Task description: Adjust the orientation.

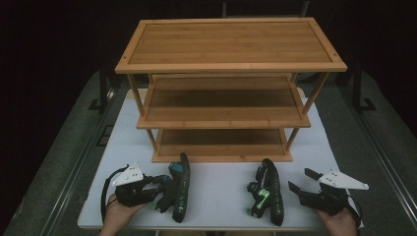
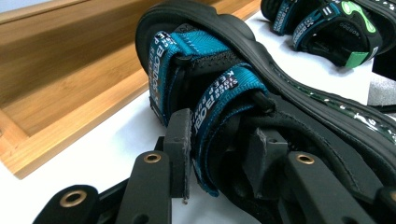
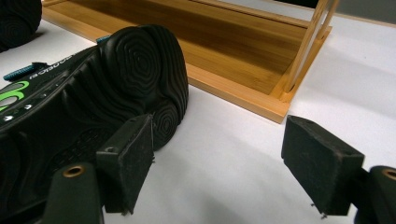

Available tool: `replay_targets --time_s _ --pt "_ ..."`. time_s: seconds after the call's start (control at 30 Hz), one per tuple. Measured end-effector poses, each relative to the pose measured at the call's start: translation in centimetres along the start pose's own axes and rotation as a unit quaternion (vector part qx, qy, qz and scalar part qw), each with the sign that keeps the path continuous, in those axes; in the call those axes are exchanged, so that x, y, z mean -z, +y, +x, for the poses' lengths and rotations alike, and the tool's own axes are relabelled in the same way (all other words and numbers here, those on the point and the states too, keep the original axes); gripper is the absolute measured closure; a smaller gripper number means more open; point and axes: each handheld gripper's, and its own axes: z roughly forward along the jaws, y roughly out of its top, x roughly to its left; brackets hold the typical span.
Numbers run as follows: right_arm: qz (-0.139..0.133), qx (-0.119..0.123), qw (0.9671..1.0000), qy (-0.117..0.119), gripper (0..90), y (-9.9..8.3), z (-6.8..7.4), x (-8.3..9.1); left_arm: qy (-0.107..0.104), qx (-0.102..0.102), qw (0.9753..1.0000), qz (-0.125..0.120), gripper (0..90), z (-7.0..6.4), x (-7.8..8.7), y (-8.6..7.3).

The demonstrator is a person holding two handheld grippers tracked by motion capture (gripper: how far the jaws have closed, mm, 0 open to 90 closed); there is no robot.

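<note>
- Sandals on the white counter: two black sandals lie on their sides in front of a three-tier bamboo shelf rack, well apart from each other.
- Left sandal: blue straps; toe end near the rack's bottom shelf.
- Left gripper: held in the person's left hand; in the left gripper view its jaws are clenched on a blue strap of this sandal.
- Right sandal: black ridged sole and green markings, lying just left of the right gripper.
- Right gripper: held in the right hand; jaws released and spread wide, one pad close beside the sole, whether touching cannot be told.
</note>
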Motion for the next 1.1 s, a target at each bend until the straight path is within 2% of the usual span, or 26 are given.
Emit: replay_targets --time_s 0.17,0.33,0.53,0.7,0.9,1.1 --pt "-0.001 0.001 1.0000 0.000 24.4 0.0 0.0 0.0 -0.005 0.003 1.0000 -0.003 63.6 -0.1 -0.3 0.4" --pt "-0.001 0.001 1.0000 0.000 24.4 0.0 0.0 0.0 -0.021 0.012 0.9997 -0.009 61.8 0.0 -0.8 0.7" --pt "-0.003 0.001 1.0000 0.000 24.5 0.0 0.0 0.1 -0.017 0.025 0.9995 -0.012 62.8 -0.2 -1.9 1.1" --pt "-0.003 0.002 1.0000 0.001 24.4 0.0 0.0 0.1 -0.014 0.023 0.9996 -0.011 60.8 -0.8 -2.8 1.4" --pt "-0.005 0.000 1.0000 0.000 24.4 0.0 0.0 0.2 -0.010 0.024 0.9996 -0.009 53.8 -1.4 -3.7 1.6" --pt "-0.006 0.000 1.0000 0.001 24.4 0.0 0.0 0.3 -0.012 0.013 0.9998 -0.009 51.3 -2.0 -4.7 2.0"
